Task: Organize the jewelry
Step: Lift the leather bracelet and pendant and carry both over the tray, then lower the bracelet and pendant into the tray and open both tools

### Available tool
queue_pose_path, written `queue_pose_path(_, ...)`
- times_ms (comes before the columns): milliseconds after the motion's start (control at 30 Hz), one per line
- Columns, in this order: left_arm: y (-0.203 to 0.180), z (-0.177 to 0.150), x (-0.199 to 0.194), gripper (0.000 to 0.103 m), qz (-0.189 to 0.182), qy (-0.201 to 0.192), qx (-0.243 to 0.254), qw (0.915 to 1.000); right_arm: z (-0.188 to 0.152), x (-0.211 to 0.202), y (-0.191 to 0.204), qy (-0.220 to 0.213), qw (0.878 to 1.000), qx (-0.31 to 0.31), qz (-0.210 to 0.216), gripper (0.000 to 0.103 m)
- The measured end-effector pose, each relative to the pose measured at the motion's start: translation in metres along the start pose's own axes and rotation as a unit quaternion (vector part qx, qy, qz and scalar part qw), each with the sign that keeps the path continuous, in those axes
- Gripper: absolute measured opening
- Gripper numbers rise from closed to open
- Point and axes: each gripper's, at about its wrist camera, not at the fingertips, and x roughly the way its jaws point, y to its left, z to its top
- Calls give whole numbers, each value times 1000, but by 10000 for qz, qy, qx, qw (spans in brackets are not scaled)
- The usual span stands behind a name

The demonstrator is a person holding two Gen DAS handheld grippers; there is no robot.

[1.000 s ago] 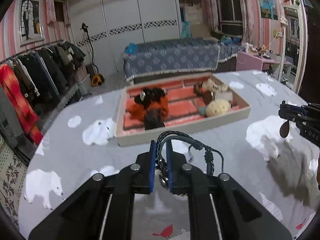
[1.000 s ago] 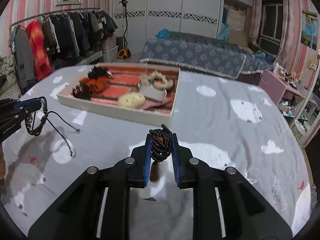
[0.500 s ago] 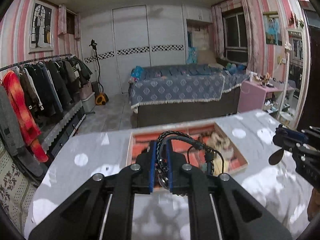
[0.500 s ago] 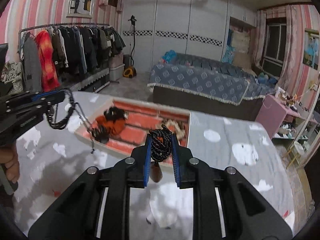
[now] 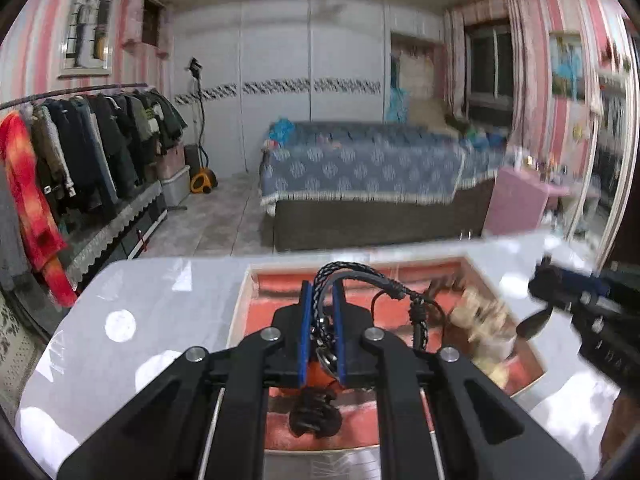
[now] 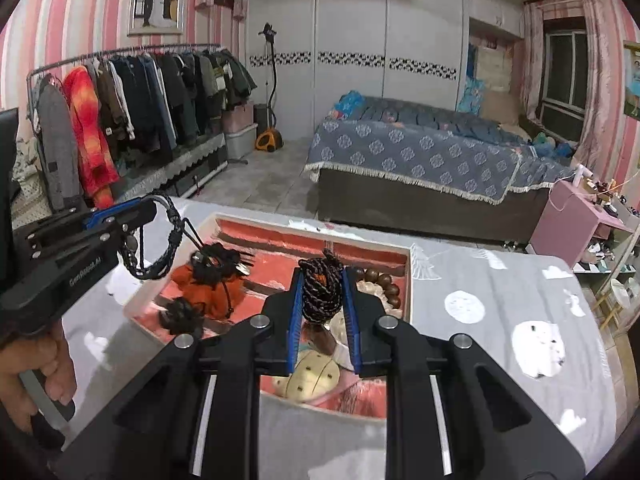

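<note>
My left gripper (image 5: 320, 296) is shut on a black braided cord bracelet (image 5: 352, 276) and holds it above the left half of the white-rimmed tray (image 5: 240, 304). It also shows in the right wrist view (image 6: 132, 212). My right gripper (image 6: 322, 284) is shut on a dark woven rope bracelet (image 6: 322, 292) with a brown pendant, above the tray's (image 6: 372, 246) right half. In the tray lie an orange-and-black hair tie (image 6: 204, 296), a wooden bead bracelet (image 6: 384, 284) and a cream round piece (image 6: 308, 380).
The tray sits on a grey table with a polar-bear cloth (image 6: 500, 320). Beyond the table's far edge are a bed (image 6: 420, 152), a clothes rack (image 6: 132, 92) on the left and a pink side table (image 6: 572, 216) on the right.
Both grippers have risen and moved forward from the near table over the tray, each still holding its bracelet. The views have tilted up towards the room.
</note>
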Motion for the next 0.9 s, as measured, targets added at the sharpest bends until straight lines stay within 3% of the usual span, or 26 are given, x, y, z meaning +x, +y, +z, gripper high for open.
queue_pose_path(167, 0, -19, 20, 10, 94, 109, 12, 9999, -12, 36, -6, 33, 9999, 68, 124, 20)
queue_pose_path(300, 0, -32, 30, 10, 82, 175, -38, 9998, -24, 54, -9, 188, 9998, 69, -31, 20)
queue_pose_path(633, -1, -47, 49, 10, -11, 382, 7, 9993, -39, 75, -25, 331, 9987, 166, -343, 20)
queue_pose_path(900, 0, -51, 52, 11, 23, 432, 0, 9991, -44, 81, -34, 354, 9989, 251, -184, 21)
